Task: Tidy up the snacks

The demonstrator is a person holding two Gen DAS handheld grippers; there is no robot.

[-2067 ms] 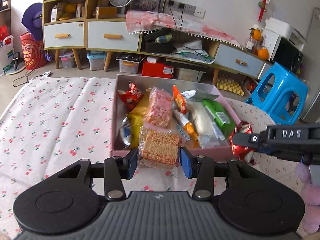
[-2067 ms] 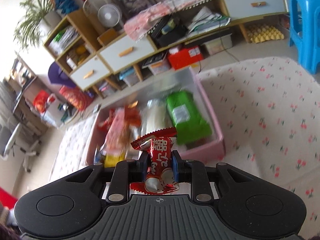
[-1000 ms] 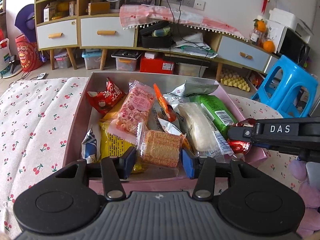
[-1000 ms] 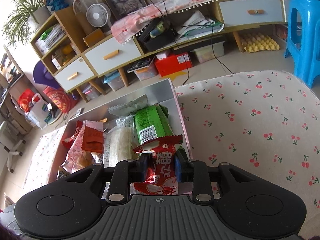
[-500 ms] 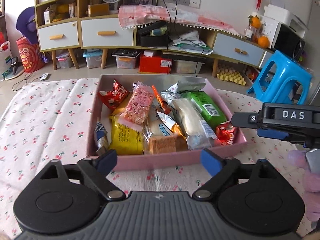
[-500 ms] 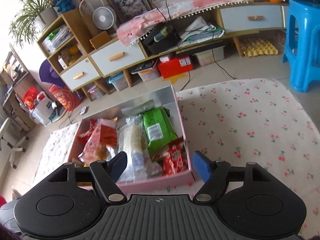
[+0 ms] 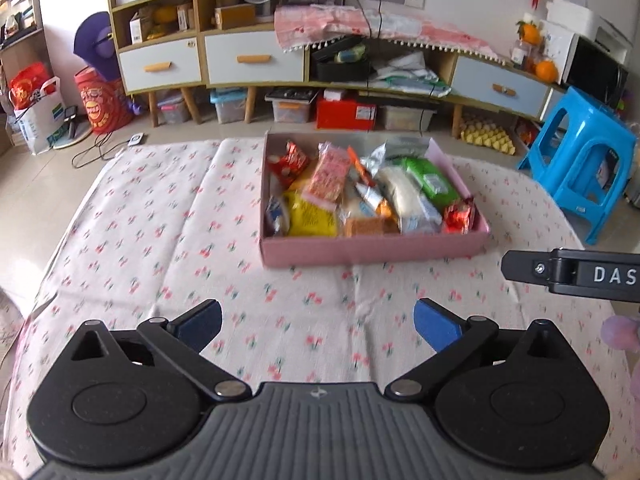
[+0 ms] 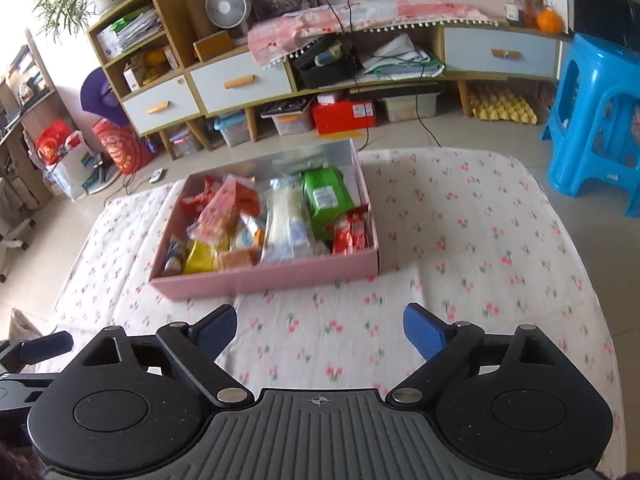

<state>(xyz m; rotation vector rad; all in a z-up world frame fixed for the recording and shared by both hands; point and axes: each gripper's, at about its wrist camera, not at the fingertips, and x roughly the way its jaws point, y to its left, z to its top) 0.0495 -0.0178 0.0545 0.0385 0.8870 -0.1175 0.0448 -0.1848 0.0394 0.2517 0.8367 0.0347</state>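
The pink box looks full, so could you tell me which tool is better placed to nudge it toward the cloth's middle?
Left, probably. The pink box sits right of center ahead of the open left tool, with bare cloth on its left; the right tool is open too.

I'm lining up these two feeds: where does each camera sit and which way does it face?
Left wrist: on the left gripper, facing the pink box; the right gripper pokes in.
Right wrist: on the right gripper, facing the box from its right.
Shared: box, red snack pack, cherry-print cloth, blue stool.
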